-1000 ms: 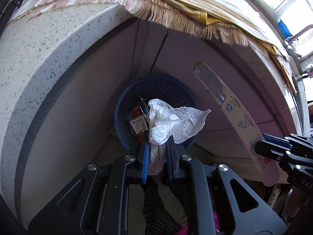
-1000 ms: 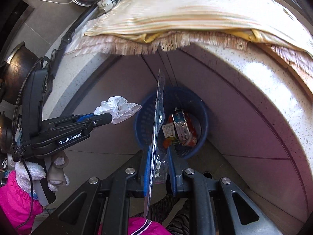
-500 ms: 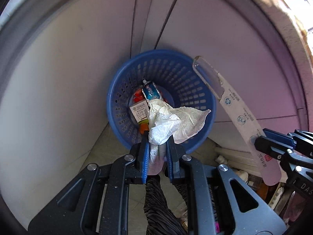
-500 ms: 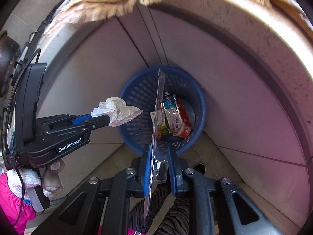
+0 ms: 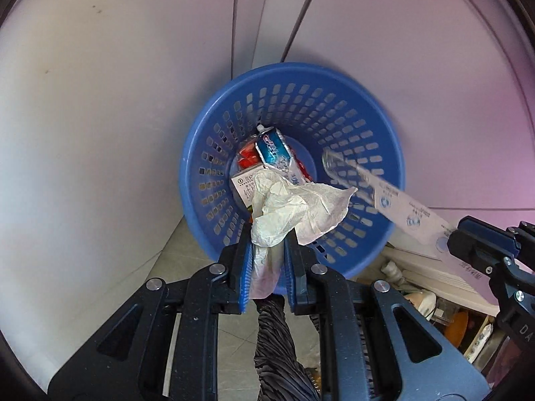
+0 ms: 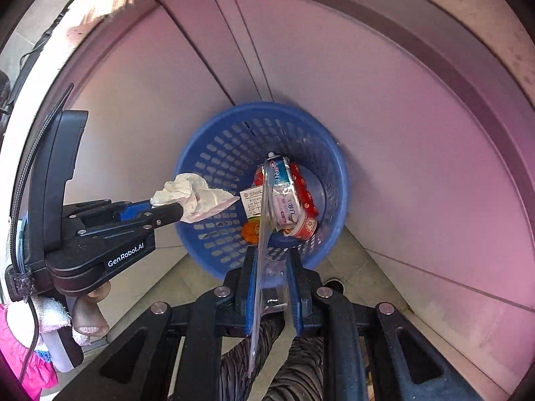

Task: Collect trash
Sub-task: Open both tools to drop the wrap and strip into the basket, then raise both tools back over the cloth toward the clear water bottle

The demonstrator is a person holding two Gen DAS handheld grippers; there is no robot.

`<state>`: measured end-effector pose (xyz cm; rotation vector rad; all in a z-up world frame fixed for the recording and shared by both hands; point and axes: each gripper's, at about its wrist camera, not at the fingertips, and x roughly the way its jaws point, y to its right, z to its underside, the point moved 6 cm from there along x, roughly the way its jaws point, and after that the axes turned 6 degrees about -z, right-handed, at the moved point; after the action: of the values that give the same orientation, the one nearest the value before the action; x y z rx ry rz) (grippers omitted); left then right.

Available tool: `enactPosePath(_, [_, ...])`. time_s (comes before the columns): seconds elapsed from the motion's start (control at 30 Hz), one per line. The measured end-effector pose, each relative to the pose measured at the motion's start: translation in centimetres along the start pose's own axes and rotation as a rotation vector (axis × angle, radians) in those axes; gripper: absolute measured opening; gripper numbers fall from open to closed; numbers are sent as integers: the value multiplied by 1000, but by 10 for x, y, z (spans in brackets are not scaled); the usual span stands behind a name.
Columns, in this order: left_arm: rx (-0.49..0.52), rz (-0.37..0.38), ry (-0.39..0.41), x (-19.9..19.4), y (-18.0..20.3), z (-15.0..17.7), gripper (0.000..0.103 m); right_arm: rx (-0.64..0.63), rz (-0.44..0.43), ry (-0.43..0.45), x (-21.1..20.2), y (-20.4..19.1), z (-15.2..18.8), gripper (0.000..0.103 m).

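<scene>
Basket (image 5: 214, 153) holds a toothpaste tube (image 5: 274, 148); above it, my left gripper (image 5: 267, 244) pinches tissue (image 5: 294, 210), my right (image 6: 272, 260) pinches packaging (image 6: 262, 220).

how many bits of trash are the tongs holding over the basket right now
2. A crumpled tissue in the left tongs, and a flat clear toothbrush pack in the right tongs, both above the blue basket.

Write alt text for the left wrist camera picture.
The left gripper holds a crumpled white tissue above a blue basket containing a toothpaste tube. At right, the right gripper holds flat packaging.
</scene>
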<state>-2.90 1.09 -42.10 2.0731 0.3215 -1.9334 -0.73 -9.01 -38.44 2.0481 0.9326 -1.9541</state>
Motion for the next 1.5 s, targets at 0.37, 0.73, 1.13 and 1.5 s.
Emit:
enactPosePath(0.37, [20,-22,5,6,0,-13,31,11,14,7,5,10,-8,17])
enactPosePath(0.73, [8,-38,30,-5,-6,-17,61,-21,27,37,-10,6,-16,47])
enactPosePath(1.13, [10,-16,75,-41,-5,-11,61,-16,-10,95,-46,-5,-15,66])
enactPosePath(1.5, [45,37,194,-115,4,-10,61,-13,-85,236,-124,-15,-18,73])
